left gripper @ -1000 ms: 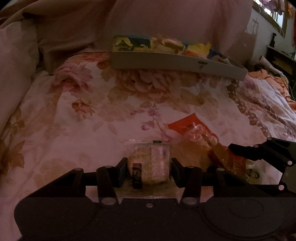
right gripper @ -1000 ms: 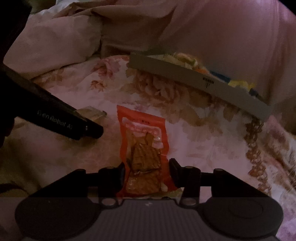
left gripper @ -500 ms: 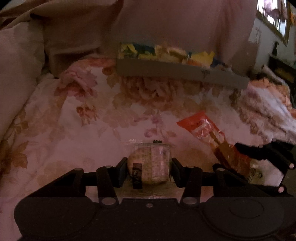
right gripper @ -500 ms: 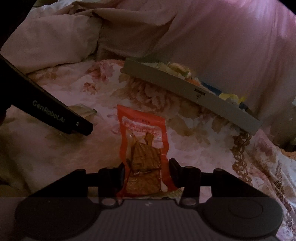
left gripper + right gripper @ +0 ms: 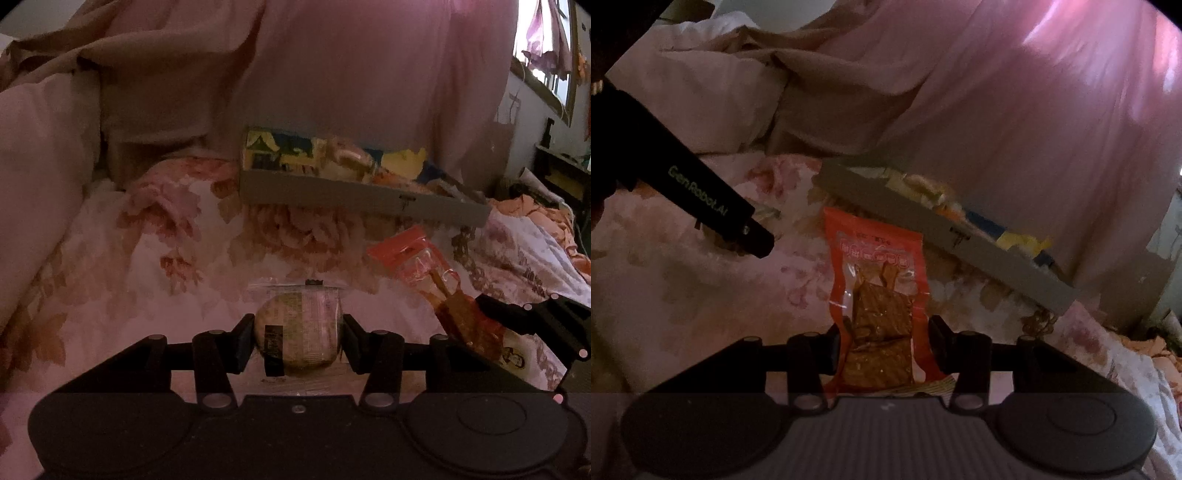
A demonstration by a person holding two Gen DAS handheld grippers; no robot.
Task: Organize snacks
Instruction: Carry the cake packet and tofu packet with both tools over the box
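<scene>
Evidently both hands were loaded at once, so two snacks could go to the tray in one trip.
Left gripper: its jaws were part-way closed, pads pressed on both sides of the round wrapped cake, which sat deep between the fingers; gripping it across its widest part looked meant to keep the slippery film from sliding out.
Right gripper: its jaws stood about as narrow, clamped on the lower half of the red packet; the packet stuck out forward toward the tray, top edge leading, probably so it could be slid in flat.
Bedspread: the flowered cloth lay between the grippers and the tray, bare of other snacks as far as I could tell; both held snacks were short of the tray and appeared lifted off the cloth.
Tray: the grey tray lay beyond both snacks, its near wall facing the grippers, already holding yellow and blue wrappers; I judged it the collecting place.
Curtain: pink cloth hung just behind the tray, leaving approach only over the near wall.
Progress: carrying stage, delivery not yet made.
</scene>
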